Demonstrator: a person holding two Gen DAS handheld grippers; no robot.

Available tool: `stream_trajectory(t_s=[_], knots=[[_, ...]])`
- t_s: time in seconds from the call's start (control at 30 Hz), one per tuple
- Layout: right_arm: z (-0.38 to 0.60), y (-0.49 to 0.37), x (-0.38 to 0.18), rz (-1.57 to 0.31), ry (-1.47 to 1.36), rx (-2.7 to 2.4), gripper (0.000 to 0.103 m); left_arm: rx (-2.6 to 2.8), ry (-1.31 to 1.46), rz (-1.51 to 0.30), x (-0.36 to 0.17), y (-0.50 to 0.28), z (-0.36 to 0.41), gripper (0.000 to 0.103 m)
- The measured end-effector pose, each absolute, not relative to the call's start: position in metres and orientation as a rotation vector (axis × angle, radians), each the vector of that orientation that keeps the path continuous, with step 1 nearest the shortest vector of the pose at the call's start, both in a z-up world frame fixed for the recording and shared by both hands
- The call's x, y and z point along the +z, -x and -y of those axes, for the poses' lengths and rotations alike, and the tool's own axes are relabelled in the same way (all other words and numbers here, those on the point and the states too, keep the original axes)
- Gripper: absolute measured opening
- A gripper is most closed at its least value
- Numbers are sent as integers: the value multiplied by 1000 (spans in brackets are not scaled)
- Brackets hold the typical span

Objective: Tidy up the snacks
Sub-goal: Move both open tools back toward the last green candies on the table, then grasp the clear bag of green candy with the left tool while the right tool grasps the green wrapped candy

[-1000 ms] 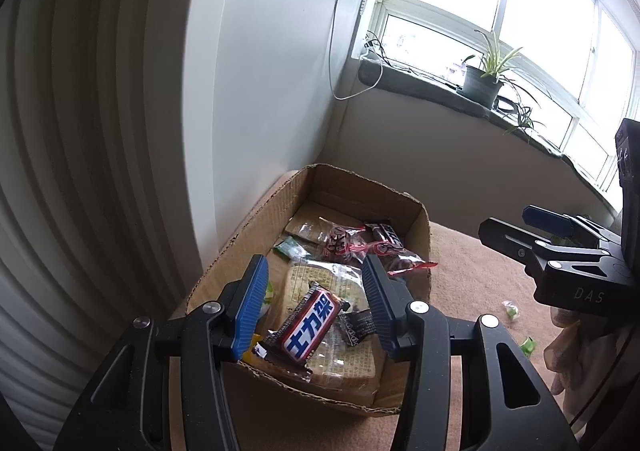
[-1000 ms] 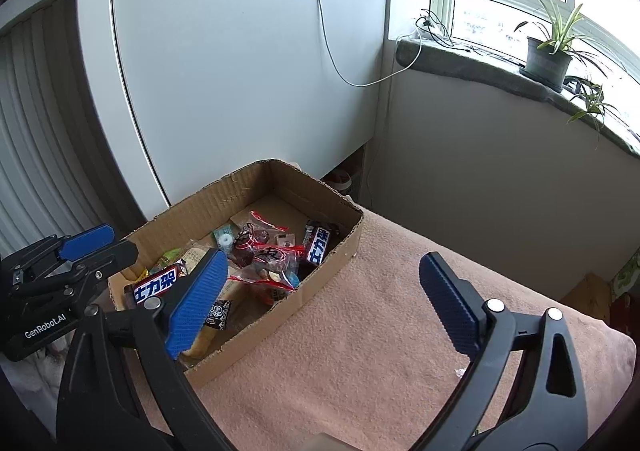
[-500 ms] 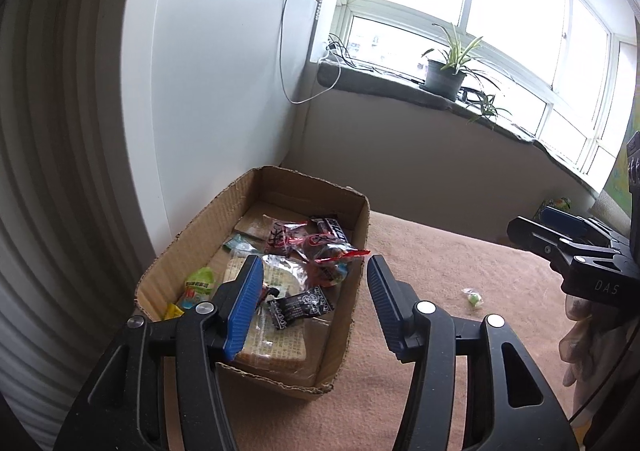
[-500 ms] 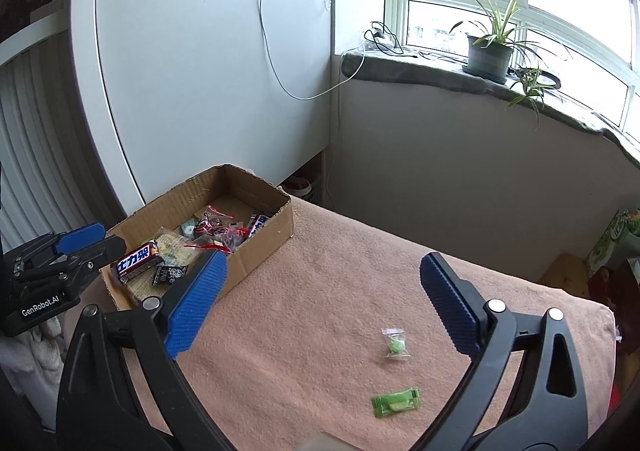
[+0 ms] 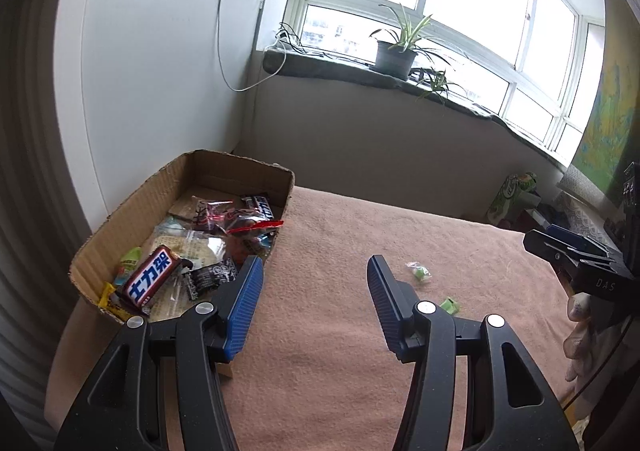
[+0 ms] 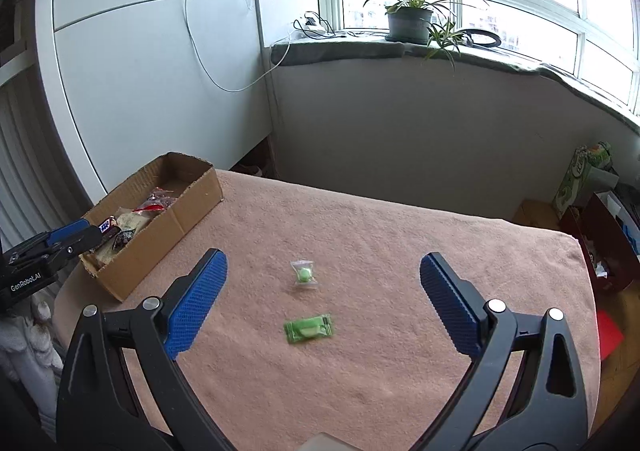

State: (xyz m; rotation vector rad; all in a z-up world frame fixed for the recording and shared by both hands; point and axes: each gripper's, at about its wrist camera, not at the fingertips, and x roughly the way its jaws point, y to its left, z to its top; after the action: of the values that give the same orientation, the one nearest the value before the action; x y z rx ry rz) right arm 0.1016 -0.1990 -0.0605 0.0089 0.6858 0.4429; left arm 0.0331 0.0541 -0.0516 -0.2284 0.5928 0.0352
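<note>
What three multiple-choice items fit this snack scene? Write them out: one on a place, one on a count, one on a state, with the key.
1. Where does the blue-and-red chocolate bar lie?
A. in the cardboard box
B. on the windowsill
C. on the pink cloth

2. How many green sweets lie loose on the cloth?
A. none
B. two
C. five

3. How does the right gripper stand?
A. shut on a sweet
B. open, nothing between its pads
C. shut on the box

Key:
1 A, the bar rests on top of the other packets inside the box.
2 B, a clear wrapper with a round green sweet and a flat green packet lie apart on the cloth.
3 B, its blue pads stand wide apart above the cloth, touching neither sweet.
</note>
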Motion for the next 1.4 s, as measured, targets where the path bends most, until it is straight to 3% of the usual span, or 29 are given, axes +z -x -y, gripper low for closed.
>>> stream_trajectory(t_s=[0.63,0.73,0.9,1.03,1.27,1.4], knots=[[186,-100,-146,-852,123,578,99,-196,195,-721,-82,-96,25,53],[182,-109,-157,-881,120,591,90,-233,188,-762,-92,-112,36,53],[174,-120,-166,-904,126,615,89,-269,158,-806,-104,-133,50,47],[169,-129,-172,-921,129,633,82,-302,146,-842,-113,-148,59,47],[167,-143,-181,-951,105,638,81,-311,115,-896,-129,-169,71,47],[165,-148,-184,-967,106,632,73,-312,107,-919,-137,-178,74,38]])
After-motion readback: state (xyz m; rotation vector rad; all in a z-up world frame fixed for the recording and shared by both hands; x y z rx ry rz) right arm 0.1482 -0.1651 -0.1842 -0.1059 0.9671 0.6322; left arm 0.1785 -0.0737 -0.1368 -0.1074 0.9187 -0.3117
